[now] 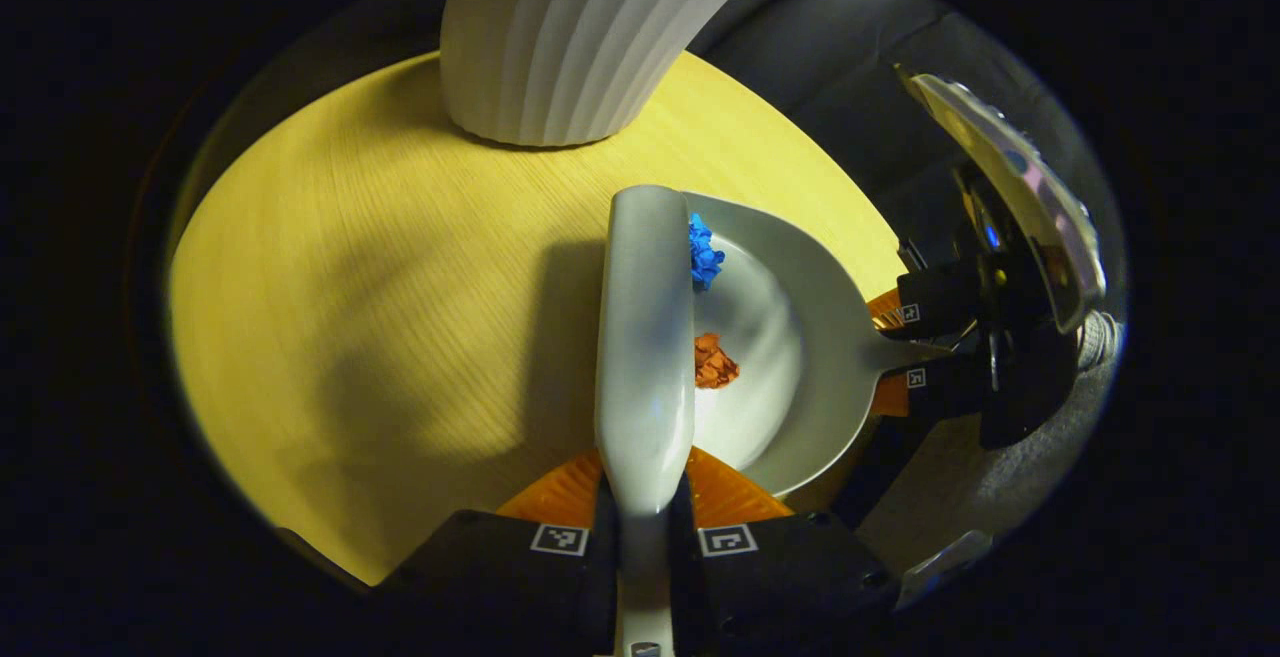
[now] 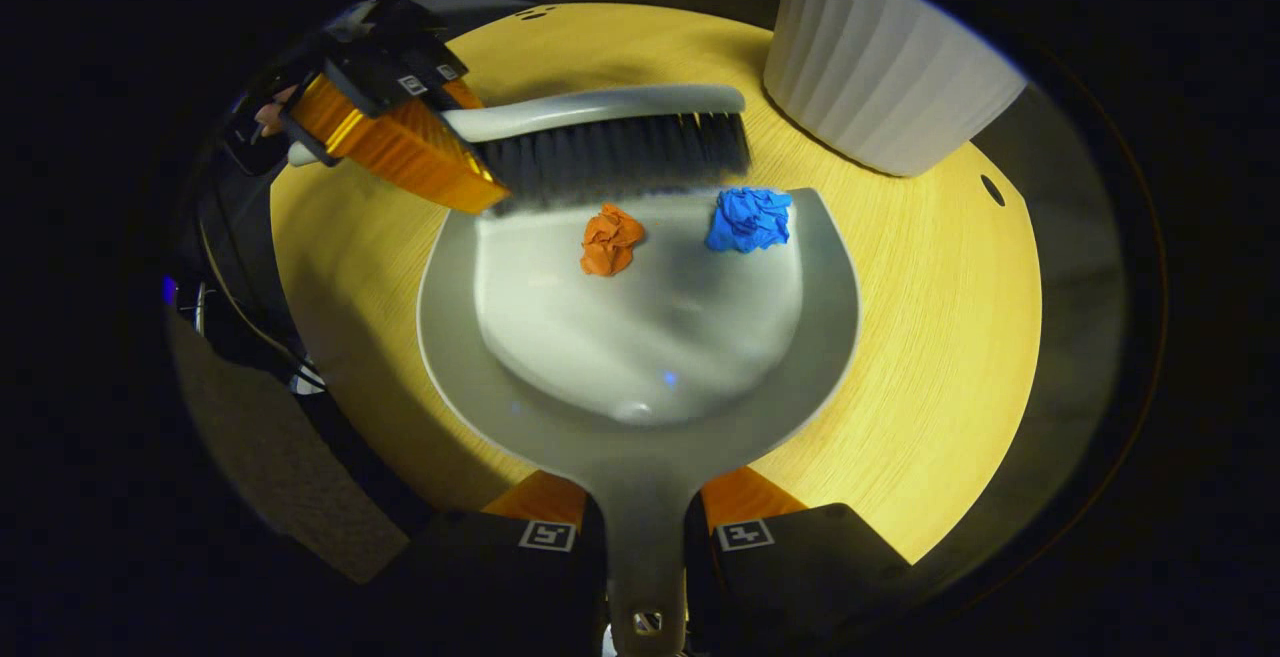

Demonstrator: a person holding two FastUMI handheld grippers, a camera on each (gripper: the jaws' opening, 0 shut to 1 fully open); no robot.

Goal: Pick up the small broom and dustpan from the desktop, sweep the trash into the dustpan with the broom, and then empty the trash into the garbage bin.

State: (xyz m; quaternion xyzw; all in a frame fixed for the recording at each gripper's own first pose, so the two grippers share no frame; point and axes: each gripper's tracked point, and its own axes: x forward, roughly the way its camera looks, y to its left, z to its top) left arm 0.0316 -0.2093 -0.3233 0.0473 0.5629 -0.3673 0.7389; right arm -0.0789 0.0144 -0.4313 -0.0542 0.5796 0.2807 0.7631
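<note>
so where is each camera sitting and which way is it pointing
Left gripper view: rides the left gripper, looking along the broom it clamps, down at the table; the right gripper shows farther off.
Right gripper view: rides the right gripper, looking along the dustpan whose handle it clamps; the left gripper shows at upper left.
Shared: broom, dustpan, orange scrap, blue scrap, white bin.

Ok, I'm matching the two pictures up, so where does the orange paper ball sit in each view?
Left gripper view: the orange paper ball lies just right of centre, in the dustpan, against the broom.
Right gripper view: the orange paper ball lies above centre, near the dustpan's front edge, under the broom's bristles.
Shared landmark: the blue paper ball.
</note>
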